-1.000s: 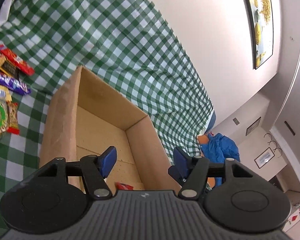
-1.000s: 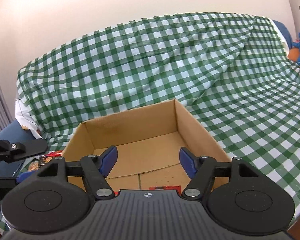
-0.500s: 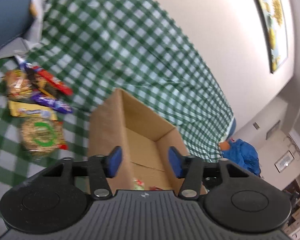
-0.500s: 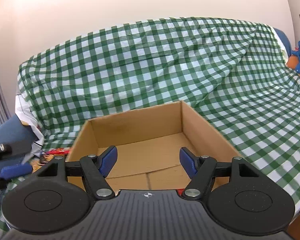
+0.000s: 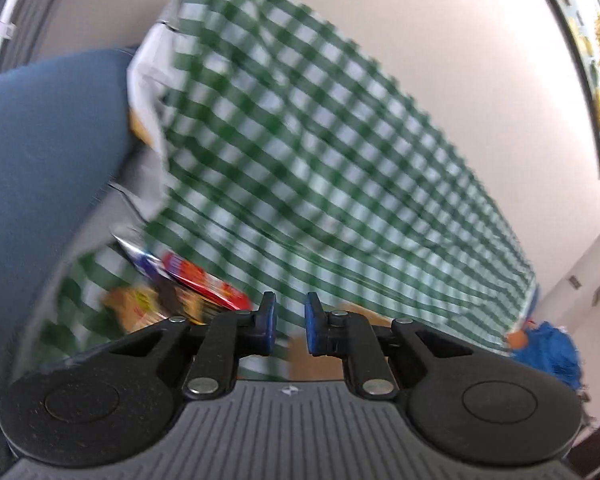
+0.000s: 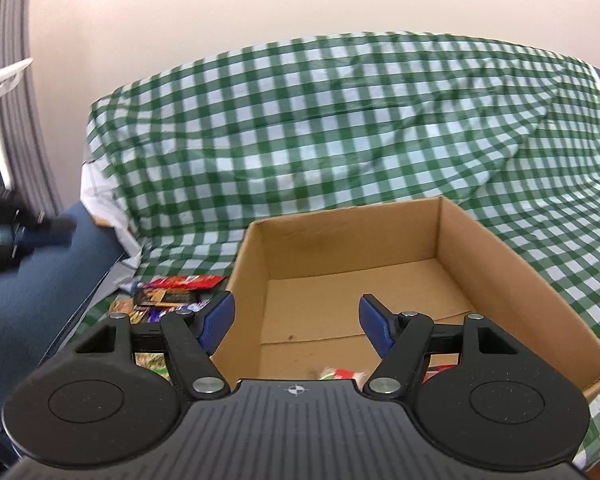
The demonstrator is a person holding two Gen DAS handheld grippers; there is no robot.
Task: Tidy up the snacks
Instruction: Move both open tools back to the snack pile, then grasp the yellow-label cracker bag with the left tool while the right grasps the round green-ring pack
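My left gripper (image 5: 290,328) hovers over the checked cloth, its jaws closing and almost together with nothing between them. Blurred snack packs lie just beyond it: a red one (image 5: 204,280) and a yellow one (image 5: 140,308). A sliver of the cardboard box (image 5: 320,360) shows under the blue pads. My right gripper (image 6: 296,324) is open and empty above the near left part of the open box (image 6: 480,248). A red and white packet (image 6: 340,374) lies on the box floor at its near end. Several snack packs (image 6: 172,294) lie left of the box.
A green and white checked cloth (image 6: 340,128) covers the surface and rises at the back. A blue cushion (image 5: 40,160) stands at the left. A framed picture (image 5: 592,60) hangs on the wall, and a blue bundle (image 5: 548,348) lies at the far right.
My left gripper has swung left and up, away from the box toward the snack pile, and its jaws have closed from wide to nearly together. My right gripper has shifted left over the box, still open.
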